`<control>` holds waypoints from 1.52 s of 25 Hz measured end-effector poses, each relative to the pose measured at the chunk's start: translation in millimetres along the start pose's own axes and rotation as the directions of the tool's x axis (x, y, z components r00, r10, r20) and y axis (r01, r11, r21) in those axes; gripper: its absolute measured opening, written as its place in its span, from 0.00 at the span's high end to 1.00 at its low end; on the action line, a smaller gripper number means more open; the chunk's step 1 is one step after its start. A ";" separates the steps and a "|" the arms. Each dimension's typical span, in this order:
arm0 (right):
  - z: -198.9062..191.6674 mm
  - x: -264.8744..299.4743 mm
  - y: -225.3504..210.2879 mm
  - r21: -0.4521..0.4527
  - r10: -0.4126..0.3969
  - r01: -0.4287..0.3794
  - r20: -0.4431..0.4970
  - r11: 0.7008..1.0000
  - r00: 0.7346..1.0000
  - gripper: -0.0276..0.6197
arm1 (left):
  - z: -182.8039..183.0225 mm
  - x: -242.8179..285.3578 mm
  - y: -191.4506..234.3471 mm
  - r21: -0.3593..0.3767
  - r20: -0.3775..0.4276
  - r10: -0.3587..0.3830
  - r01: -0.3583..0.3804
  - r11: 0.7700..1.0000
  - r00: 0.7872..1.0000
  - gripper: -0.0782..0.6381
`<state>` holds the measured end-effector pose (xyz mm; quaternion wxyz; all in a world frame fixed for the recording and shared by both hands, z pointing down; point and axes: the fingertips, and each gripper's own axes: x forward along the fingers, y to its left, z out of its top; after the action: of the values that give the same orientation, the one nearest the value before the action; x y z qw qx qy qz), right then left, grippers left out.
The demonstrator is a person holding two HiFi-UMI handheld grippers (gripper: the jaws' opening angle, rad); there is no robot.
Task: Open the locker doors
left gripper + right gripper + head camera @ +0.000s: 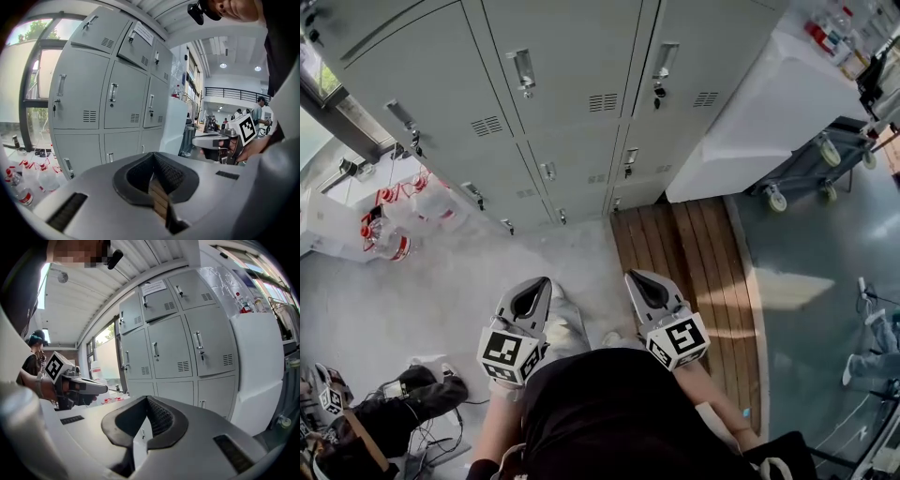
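Head view: a bank of pale grey metal lockers (562,84) fills the upper frame, well ahead of the left gripper (542,284) and right gripper (636,278), level at lower centre. Left gripper view: fingers (140,171) together, empty; upright door handles (112,92) left of centre. Right gripper view: fingers together, empty; lockers centre right.

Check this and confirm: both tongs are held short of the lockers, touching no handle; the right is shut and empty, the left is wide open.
Not right. The left tongs are not wide open: the left gripper view shows them shut and empty, like the right tongs. The rest holds: both are short of the lockers, touching no handle.
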<state>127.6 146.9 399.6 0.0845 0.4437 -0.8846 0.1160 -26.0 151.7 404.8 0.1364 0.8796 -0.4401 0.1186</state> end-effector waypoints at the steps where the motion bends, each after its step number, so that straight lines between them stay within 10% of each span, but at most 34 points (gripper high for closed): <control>1: 2.9 12.0 -1.0 -0.004 -0.001 0.001 -0.007 1.000 1.000 0.91 | 1.6 4.7 12.0 -0.004 0.004 -0.001 0.001 1.000 1.000 0.87; 19: 60.4 249.2 28.6 -0.021 -0.001 -0.001 -0.108 1.000 0.994 0.91 | -20.4 49.6 263.9 0.007 -0.081 0.139 -0.139 0.990 0.987 0.86; 38: 30.4 284.7 -3.3 0.009 0.016 -0.014 -0.320 1.000 0.947 0.91 | -126.7 107.8 402.4 -0.109 -0.265 0.388 -0.427 0.898 0.883 0.86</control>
<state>-39.7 -81.4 442.9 0.2245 0.4127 -0.8620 0.1902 -298.8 -116.2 613.3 0.2317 0.7322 -0.6043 0.2121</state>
